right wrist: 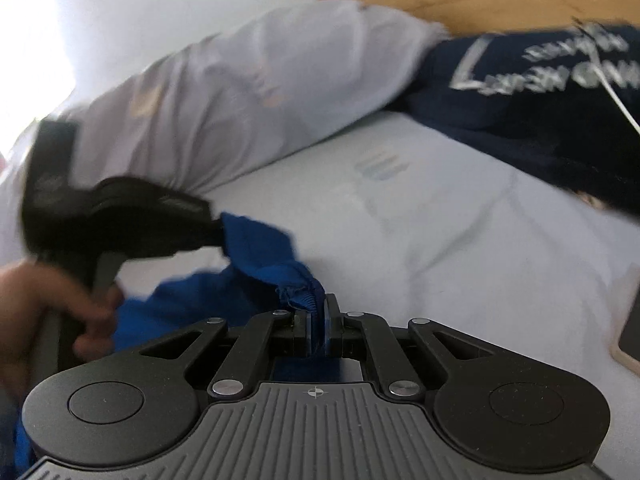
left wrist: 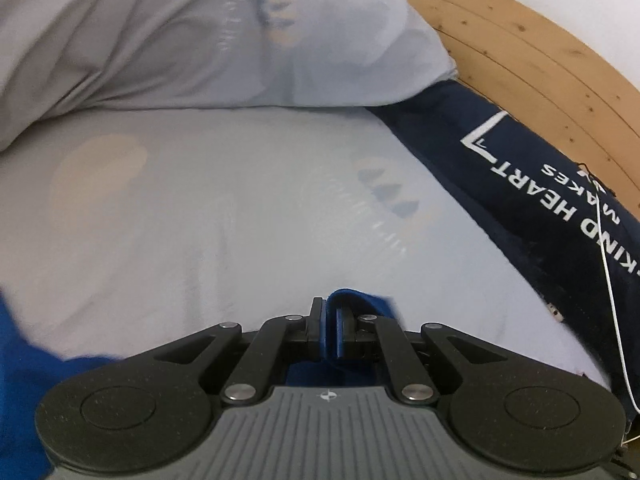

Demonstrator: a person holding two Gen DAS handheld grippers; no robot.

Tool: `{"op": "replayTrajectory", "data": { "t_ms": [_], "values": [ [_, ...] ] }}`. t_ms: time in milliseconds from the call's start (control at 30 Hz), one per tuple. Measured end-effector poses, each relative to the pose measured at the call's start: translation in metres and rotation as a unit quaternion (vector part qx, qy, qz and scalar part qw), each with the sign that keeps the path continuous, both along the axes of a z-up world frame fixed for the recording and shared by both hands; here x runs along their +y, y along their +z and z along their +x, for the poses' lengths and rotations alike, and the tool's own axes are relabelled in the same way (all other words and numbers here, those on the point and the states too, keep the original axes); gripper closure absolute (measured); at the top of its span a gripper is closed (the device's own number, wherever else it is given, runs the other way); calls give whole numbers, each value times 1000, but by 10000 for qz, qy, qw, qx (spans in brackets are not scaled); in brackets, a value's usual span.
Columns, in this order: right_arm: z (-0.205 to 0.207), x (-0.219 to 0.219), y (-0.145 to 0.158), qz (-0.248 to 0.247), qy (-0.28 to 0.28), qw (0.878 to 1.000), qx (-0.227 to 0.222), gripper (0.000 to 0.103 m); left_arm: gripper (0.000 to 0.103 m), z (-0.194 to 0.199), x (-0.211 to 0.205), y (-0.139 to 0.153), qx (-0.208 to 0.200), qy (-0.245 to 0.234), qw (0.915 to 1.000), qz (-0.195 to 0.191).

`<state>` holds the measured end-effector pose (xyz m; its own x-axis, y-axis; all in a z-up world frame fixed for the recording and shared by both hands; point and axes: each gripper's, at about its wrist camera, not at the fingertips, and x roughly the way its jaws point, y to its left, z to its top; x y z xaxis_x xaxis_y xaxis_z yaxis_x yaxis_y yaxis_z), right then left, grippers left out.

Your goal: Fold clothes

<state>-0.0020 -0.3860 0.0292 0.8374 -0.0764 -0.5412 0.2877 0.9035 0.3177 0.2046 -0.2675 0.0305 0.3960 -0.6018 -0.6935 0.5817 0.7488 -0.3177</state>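
Blue garment (right wrist: 264, 256): bunched, unfolded, lifted off bed sheet (left wrist: 224, 208). Left gripper (left wrist: 329, 320), right gripper (right wrist: 319, 316): each clamped on garment edge. Folding unfinished.

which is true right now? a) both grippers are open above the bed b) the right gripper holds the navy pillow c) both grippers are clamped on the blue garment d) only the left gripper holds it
c: the left gripper and the right gripper each have blue garment fabric pinched between closed fingers, above the pale bed sheet.
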Motion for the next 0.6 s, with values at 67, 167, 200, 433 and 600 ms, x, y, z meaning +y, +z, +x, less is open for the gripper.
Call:
{"op": "replayTrajectory", "data": {
  "t_ms": [67, 167, 200, 433, 600],
  "values": [
    [0, 20, 1, -285, 373, 9989, 45, 95, 95, -3, 18, -1, 21, 79, 10000, -46],
    [0, 51, 2, -665, 954, 9931, 131, 95, 95, -5, 48, 1, 29, 244, 9997, -82],
    [0, 62, 1, -782, 1133, 9903, 167, 95, 95, -5, 59, 1, 38, 323, 9994, -79],
    [1, 114, -4, -946, 2128, 9712, 492, 87, 95, -3, 117, -15, 227, 911, 9955, 123],
    [0, 124, -4, -879, 2750, 9559, 544, 57, 94, -4, 135, -14, 116, 1140, 9932, 200]
  ]
}}
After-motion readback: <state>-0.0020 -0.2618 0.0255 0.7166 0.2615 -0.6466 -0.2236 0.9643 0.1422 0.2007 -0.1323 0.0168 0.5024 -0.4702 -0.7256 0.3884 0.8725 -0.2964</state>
